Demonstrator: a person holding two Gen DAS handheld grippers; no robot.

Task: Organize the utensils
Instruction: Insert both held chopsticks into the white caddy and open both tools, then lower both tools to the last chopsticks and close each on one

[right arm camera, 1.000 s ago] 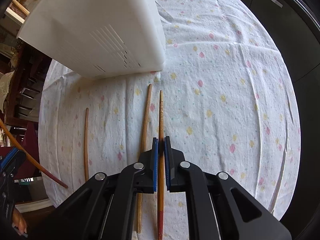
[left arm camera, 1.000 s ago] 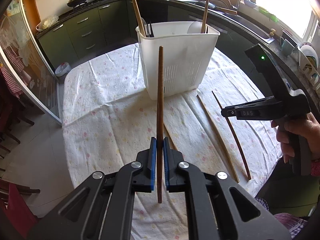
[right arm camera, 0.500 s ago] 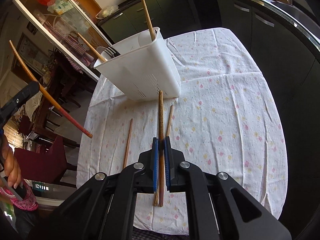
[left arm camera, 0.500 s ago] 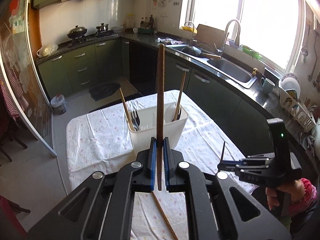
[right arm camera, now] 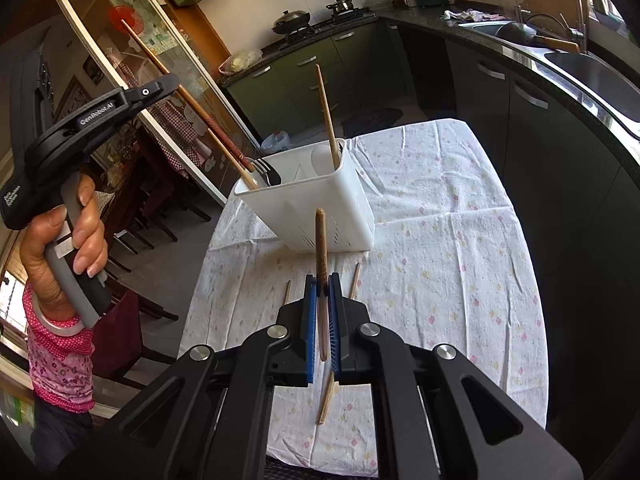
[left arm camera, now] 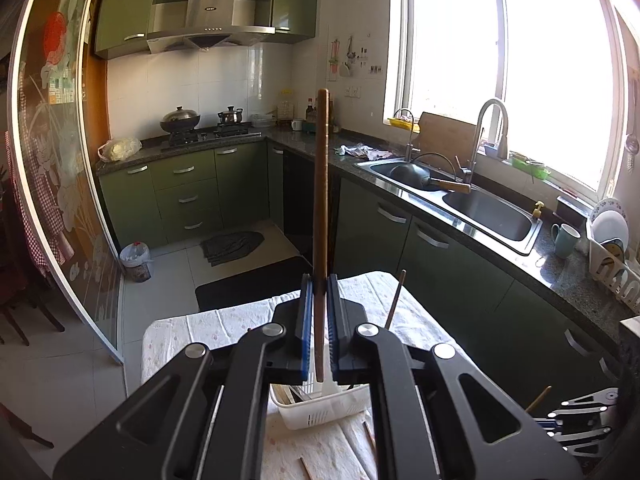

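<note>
My left gripper (left arm camera: 320, 292) is shut on a dark brown chopstick (left arm camera: 322, 200) that stands upright, high over the white utensil basket (left arm camera: 324, 408). In the right wrist view that left gripper (right arm camera: 162, 84) sits in a hand at the upper left, its chopstick (right arm camera: 192, 108) slanting down toward the basket (right arm camera: 320, 216). My right gripper (right arm camera: 322, 284) is shut on another brown chopstick (right arm camera: 321, 244), lifted above the tablecloth in front of the basket. The basket holds a pale chopstick (right arm camera: 326, 116), forks (right arm camera: 266, 172) and a white spoon.
Loose chopsticks (right arm camera: 354, 276) (right arm camera: 287, 292) (right arm camera: 326, 396) lie on the flowered tablecloth (right arm camera: 440, 240) under my right gripper. Green cabinets, a counter and a sink (left arm camera: 492, 216) run behind and right of the table. Chairs (right arm camera: 136, 200) stand at its left.
Both grippers have risen with their chopsticks and tilted upward. The basket has dropped low in the left wrist view. The right chopstick has left the cloth.
</note>
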